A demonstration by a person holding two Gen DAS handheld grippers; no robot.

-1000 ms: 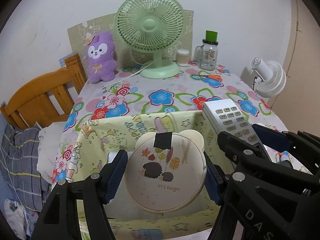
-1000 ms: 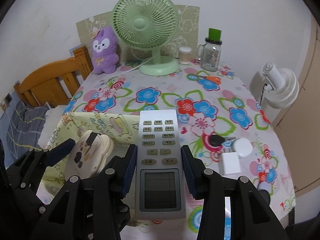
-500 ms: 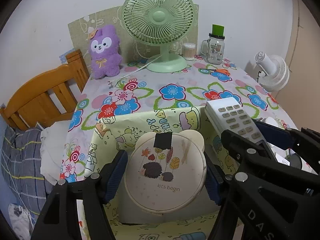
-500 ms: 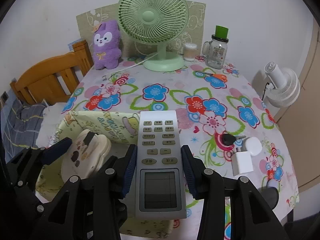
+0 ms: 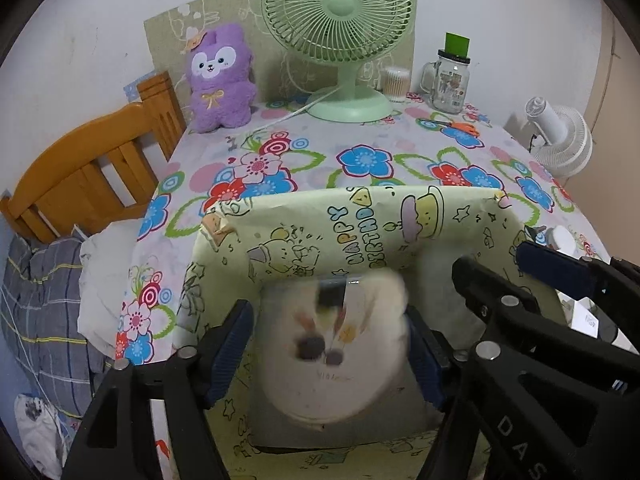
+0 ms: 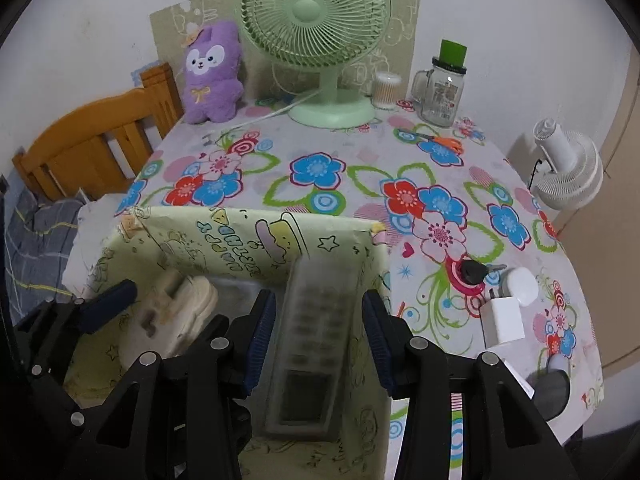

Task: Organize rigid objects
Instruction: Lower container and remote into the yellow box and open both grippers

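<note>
A yellow paper-wrapped box (image 5: pixel 352 220) printed "Happy Birthday" stands open at the table's near edge, also in the right wrist view (image 6: pixel 248 236). My left gripper (image 5: pixel 330 354) is open over it; the round cream case (image 5: pixel 334 350) with a hedgehog print is blurred between the parted fingers, inside the box. My right gripper (image 6: pixel 318 344) is open too; the grey remote control (image 6: pixel 314 344) is blurred between its fingers, tilted inside the box. The case also shows at the left in the right wrist view (image 6: pixel 176 312).
A green desk fan (image 6: pixel 316 32), purple plush rabbit (image 6: pixel 212 76), glass jar with green lid (image 6: pixel 442 88) and cotton-swab tub (image 6: pixel 386 90) stand at the back. A white charger (image 6: pixel 502 318), white round cap (image 6: pixel 520 284), black key (image 6: pixel 474 272) and orange scissors (image 6: pixel 444 142) lie right. A wooden chair (image 6: pixel 92 148) stands left.
Both grippers have opened over the box. The round case and the remote control have left the fingers and are dropping into the box, blurred by motion.
</note>
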